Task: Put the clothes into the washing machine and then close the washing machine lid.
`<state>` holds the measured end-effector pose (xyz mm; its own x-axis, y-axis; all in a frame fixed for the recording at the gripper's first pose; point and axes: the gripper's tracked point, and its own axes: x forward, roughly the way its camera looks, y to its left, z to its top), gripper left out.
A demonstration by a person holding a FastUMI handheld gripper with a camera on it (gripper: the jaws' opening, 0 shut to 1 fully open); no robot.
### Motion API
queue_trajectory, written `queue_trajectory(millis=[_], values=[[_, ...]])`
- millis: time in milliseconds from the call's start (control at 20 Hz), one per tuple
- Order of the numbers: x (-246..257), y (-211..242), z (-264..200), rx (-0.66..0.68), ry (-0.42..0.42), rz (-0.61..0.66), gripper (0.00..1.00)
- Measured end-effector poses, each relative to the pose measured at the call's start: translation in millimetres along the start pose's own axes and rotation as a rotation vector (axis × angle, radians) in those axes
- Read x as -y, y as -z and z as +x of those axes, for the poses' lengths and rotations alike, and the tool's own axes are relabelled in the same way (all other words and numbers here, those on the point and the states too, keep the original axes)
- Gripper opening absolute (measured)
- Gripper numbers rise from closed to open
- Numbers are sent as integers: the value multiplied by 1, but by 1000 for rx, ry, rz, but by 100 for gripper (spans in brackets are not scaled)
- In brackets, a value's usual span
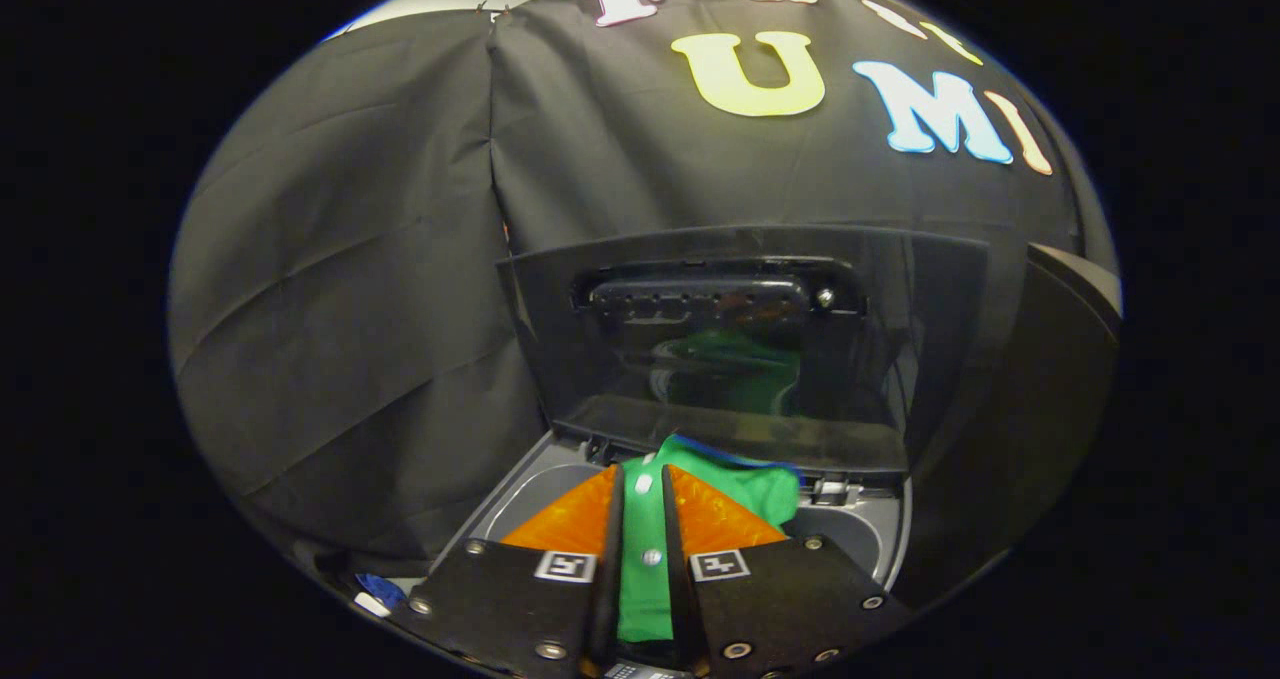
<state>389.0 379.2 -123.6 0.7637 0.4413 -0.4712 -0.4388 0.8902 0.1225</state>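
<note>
A green garment (742, 491) with white buttons and a blue collar edge is pinched between my two fingers (572, 524). My gripper (640, 479) is shut on the garment and holds it over the washing machine's open top (530, 484). The garment's loose part bunches just ahead of the fingertips and to the right, above the grey drum opening. Beyond it the dark glossy lid (740, 339) stands upright and open, and a green reflection of the garment shows in it.
The machine's grey rim (868, 534) curves round the opening on the right. A dark rounded panel (1060, 359) rises to the right of the lid. Black cloth hangs behind and to the left. A small blue and white thing (378, 591) lies left of the machine.
</note>
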Motion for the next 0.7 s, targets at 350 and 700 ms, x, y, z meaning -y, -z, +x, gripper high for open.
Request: queue_trajectory(millis=[350,700], values=[[4,-12,-8,58,45,-28,96],[-8,-74,-22,234,52,-88,96]])
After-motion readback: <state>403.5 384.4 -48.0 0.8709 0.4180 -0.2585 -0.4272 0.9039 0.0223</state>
